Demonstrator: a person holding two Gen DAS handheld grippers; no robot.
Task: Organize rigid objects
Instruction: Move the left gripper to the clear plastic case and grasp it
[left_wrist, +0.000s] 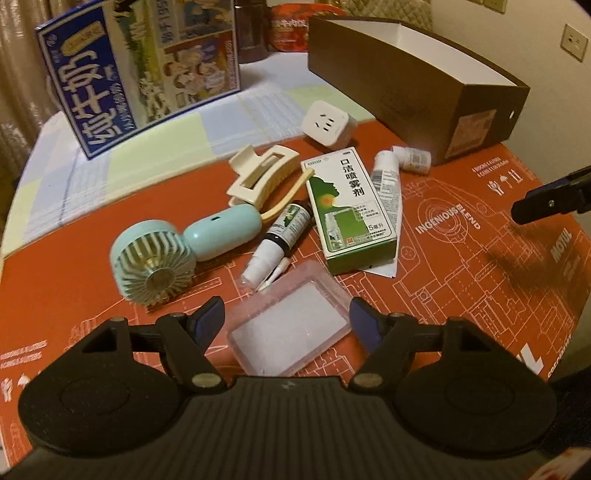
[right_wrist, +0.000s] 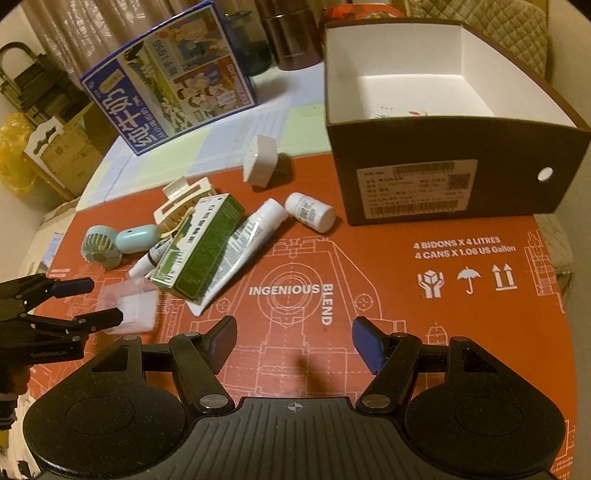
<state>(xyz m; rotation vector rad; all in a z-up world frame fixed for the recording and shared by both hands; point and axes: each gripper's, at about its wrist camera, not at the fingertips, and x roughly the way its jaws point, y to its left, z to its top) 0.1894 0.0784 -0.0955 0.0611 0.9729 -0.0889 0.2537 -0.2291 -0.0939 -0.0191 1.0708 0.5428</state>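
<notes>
Household clutter is lying heaped toward the middle of a red printed cardboard sheet (left_wrist: 461, 258) spread over a checked tablecloth (left_wrist: 155, 147), with a clear plastic case (left_wrist: 291, 328) sitting at the near edge of the pile. The left gripper (left_wrist: 287, 317) is hovering over that case, its blue-padded fingers (left_wrist: 210, 314) standing released on either side and not pressing it. Just beyond the case, a mint handheld fan (left_wrist: 159, 262), a small spray bottle (left_wrist: 275, 242) and a green-and-white medicine box (left_wrist: 349, 206) are lying side by side, the box resting on a white tube (left_wrist: 388, 177). A cream hair claw clip (left_wrist: 258, 173) is sitting behind them, with a white plug adapter (left_wrist: 327, 123) farther back near the sheet's far edge and a small white pill bottle (right_wrist: 310, 211) just beside the tube's cap. A brown open box (right_wrist: 454, 184) with a white interior is standing at the sheet's far right corner. The right gripper (right_wrist: 293, 338) is hanging over bare red cardboard near the front edge, its jaws apart and gripping nothing. A blue milk carton (left_wrist: 122, 81) is standing on the tablecloth at the far left.
</notes>
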